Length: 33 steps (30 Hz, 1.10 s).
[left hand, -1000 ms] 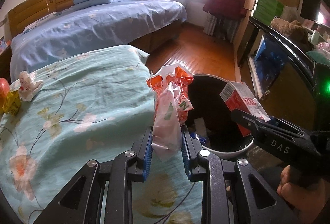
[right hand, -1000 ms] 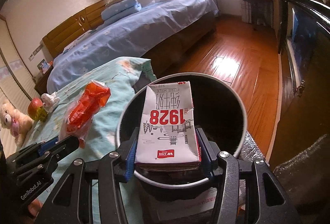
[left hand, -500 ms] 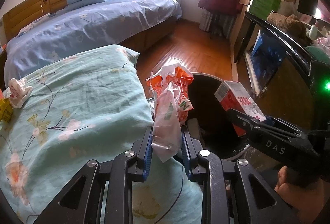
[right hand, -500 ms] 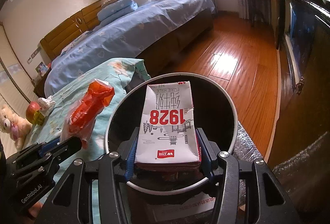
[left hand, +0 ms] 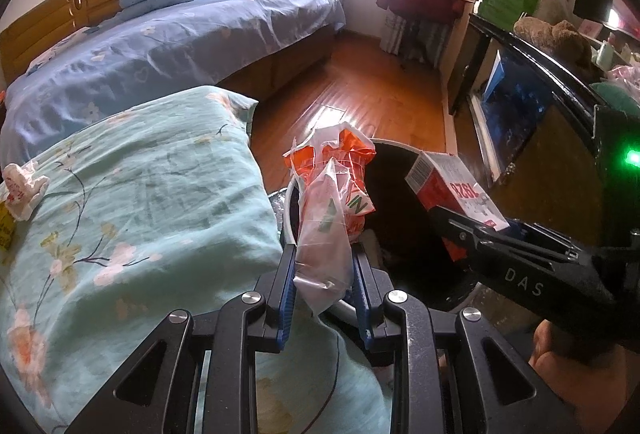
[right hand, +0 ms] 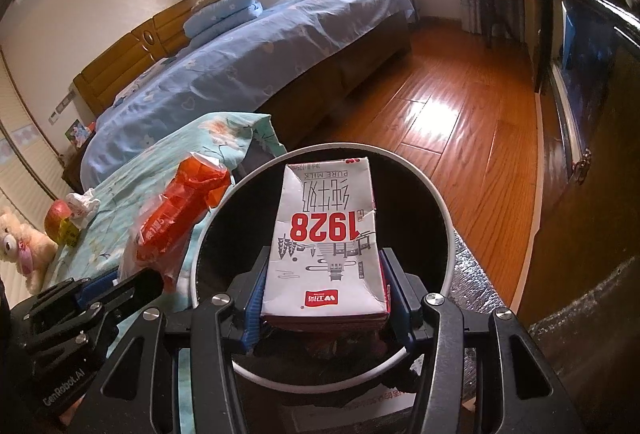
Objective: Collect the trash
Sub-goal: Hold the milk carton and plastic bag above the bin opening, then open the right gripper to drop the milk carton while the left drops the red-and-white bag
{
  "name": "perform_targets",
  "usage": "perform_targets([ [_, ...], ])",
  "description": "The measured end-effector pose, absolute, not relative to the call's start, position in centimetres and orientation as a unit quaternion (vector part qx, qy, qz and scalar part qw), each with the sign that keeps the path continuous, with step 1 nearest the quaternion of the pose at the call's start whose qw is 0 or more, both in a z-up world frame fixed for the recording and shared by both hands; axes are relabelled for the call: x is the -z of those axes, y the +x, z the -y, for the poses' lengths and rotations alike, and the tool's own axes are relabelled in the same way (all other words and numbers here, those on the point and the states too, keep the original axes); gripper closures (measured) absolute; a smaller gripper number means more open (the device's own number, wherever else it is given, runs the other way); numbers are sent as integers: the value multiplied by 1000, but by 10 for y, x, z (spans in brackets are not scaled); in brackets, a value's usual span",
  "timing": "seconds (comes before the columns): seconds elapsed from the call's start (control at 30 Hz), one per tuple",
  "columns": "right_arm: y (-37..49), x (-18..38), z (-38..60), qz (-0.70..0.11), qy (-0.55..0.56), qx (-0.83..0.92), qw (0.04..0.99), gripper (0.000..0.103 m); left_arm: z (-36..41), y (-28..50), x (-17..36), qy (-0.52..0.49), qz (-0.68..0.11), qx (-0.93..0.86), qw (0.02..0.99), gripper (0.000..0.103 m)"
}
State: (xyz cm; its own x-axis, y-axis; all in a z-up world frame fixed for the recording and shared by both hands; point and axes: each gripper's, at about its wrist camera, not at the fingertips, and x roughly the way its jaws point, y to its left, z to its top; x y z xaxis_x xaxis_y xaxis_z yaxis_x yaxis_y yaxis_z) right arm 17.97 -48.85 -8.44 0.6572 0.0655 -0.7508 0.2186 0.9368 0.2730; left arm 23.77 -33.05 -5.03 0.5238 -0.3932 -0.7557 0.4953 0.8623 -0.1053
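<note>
While over bin, right hand-held gripper clamps milk carton.

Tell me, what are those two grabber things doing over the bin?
A person is tidying up trash with a grabber in each hand. The right gripper is clamped on a milk carton and holds it right over the open trash bin. The left gripper pinches an orange and clear plastic wrapper at the bin's edge, beside the flowery bed cover. Neither has been dropped in yet.
</note>
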Motion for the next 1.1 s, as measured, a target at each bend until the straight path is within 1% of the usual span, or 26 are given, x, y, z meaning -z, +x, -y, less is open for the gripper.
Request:
perform_targets([
  [0.9,190,83,498,-414,185,40,890,50,338,240,48,67,-415,259,869,78],
  [0.97,190,83,498,-416,188,39,889,49,337,240,46,64,-415,259,870,73],
  [1.0,190,82,499,-416,190,39,888,49,336,239,45,61,-414,261,870,68],
  [1.03,190,82,499,-417,192,39,888,48,335,238,44,60,-413,260,871,61],
  [1.1,190,82,499,-416,191,40,888,43,332,237,42,60,-409,256,874,51],
])
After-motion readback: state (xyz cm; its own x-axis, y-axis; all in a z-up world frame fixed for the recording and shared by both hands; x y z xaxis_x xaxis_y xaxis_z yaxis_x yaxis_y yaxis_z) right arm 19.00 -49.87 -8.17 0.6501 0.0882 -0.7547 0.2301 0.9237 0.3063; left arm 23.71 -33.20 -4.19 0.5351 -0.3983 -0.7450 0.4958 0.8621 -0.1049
